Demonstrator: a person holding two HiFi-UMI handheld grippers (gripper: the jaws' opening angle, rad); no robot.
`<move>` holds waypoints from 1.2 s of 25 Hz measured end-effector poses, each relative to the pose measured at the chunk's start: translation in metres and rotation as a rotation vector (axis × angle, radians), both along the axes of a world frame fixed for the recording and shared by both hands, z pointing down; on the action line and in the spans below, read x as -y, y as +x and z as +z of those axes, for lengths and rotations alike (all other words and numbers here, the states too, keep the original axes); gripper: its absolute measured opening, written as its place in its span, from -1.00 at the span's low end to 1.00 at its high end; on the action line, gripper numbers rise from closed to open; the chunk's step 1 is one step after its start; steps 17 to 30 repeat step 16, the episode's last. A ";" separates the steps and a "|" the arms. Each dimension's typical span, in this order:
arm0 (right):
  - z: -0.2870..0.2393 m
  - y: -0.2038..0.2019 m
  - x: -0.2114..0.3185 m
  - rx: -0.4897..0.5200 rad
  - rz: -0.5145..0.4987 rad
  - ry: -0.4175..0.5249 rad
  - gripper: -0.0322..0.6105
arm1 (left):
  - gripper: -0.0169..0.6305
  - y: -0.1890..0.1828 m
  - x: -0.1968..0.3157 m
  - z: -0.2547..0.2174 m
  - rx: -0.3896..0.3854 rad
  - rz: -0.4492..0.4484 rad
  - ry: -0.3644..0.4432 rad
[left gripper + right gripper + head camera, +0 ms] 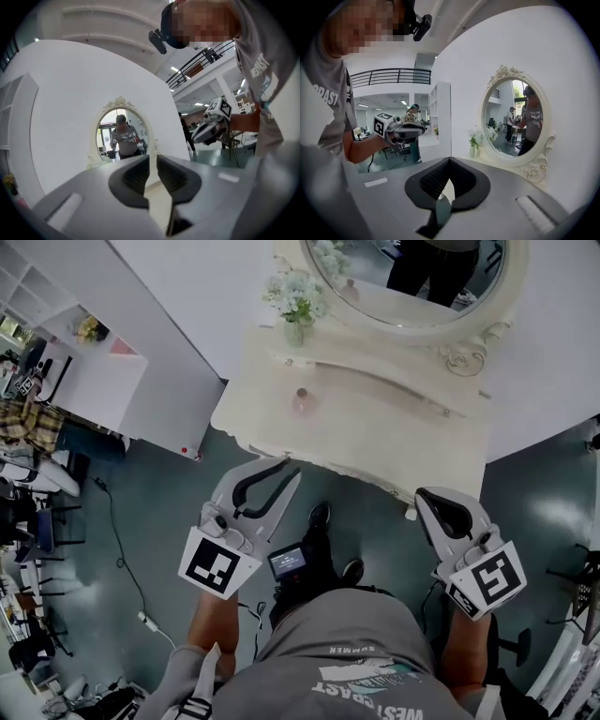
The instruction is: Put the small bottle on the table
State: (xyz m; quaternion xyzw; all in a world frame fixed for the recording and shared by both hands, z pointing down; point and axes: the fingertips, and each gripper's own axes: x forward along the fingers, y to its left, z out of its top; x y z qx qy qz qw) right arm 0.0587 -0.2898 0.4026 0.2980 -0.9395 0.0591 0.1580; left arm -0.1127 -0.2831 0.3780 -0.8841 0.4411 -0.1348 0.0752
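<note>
A small pinkish bottle (pixel 302 400) stands upright on the cream dressing table (pixel 375 432), near its left front corner. My left gripper (pixel 286 468) hovers over the floor just in front of the table edge, a short way below the bottle in the head view, and is shut with nothing between its jaws (pixel 153 158). My right gripper (pixel 424 495) hangs off the table's right front edge, also shut and holding nothing (pixel 449 160). Neither gripper view shows the bottle clearly.
A vase of white flowers (pixel 295 329) stands at the table's back left, beside the oval mirror (pixel 412 277). A white shelf unit (pixel 94 371) is to the left. A cable (pixel 117 540) runs across the grey floor. The person's feet are under the table edge.
</note>
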 end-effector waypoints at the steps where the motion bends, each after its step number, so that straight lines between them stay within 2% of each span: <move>1: -0.001 0.000 -0.004 0.002 -0.001 0.004 -0.90 | -0.80 0.000 -0.005 -0.001 -0.008 -0.005 -0.002; 6: -0.057 0.013 -0.025 -0.002 0.002 0.024 -0.90 | -0.80 0.009 -0.028 -0.055 -0.042 -0.015 0.004; 10: -0.060 0.003 0.007 0.004 -0.014 0.037 -0.90 | -0.80 -0.002 0.001 -0.057 -0.037 -0.040 0.005; 16: -0.111 0.060 -0.021 -0.002 0.020 0.035 -0.90 | -0.80 0.056 -0.022 -0.110 -0.058 0.002 0.012; 30: -0.111 0.060 -0.021 -0.002 0.020 0.035 -0.90 | -0.80 0.056 -0.022 -0.110 -0.058 0.002 0.012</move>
